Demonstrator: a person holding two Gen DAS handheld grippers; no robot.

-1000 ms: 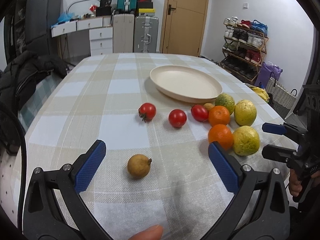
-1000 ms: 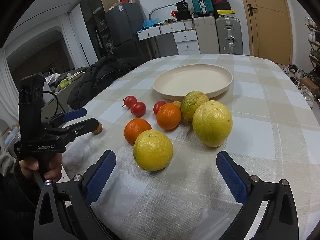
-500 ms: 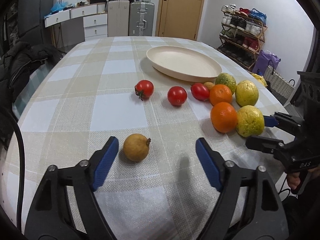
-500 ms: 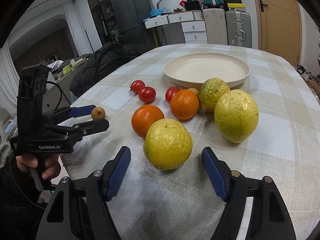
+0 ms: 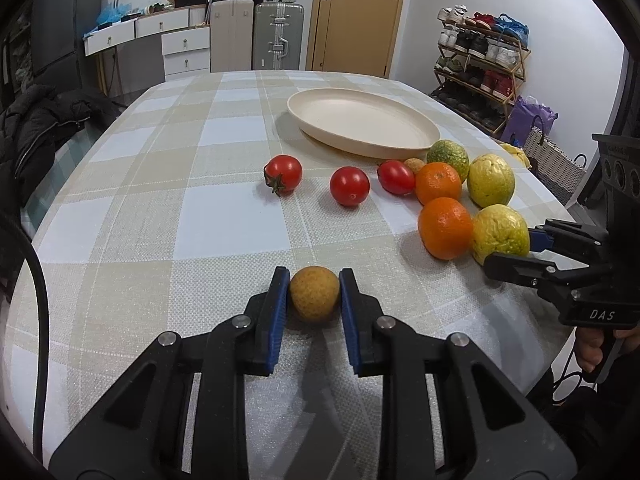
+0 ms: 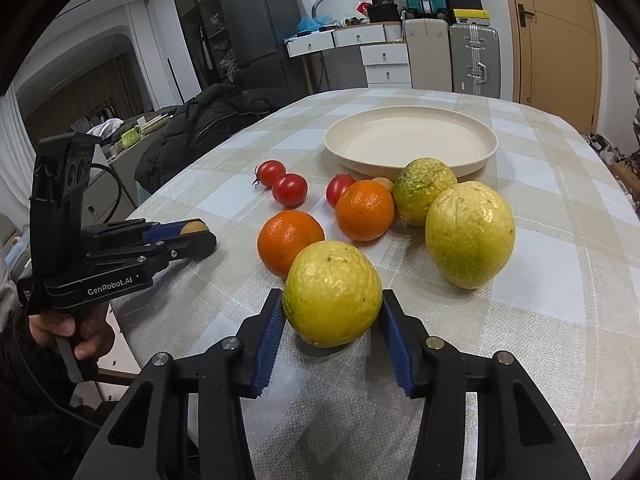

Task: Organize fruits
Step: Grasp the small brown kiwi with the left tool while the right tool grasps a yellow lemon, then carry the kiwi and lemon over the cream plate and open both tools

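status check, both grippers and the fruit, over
Left gripper shut on small brown fruit. Right gripper just closed onto yellow citrus. Plate bare, path clear.

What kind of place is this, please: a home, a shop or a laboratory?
Most likely a lived-in home: a dining table with a checked cloth, a wooden shoe rack full of shoes and upright silver suitcases beside a wooden door.

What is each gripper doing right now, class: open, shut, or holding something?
Left gripper: jaws have just closed, shut on the small brown fruit.
Right gripper: jaws have just been closing, pads now against the yellow fruit.
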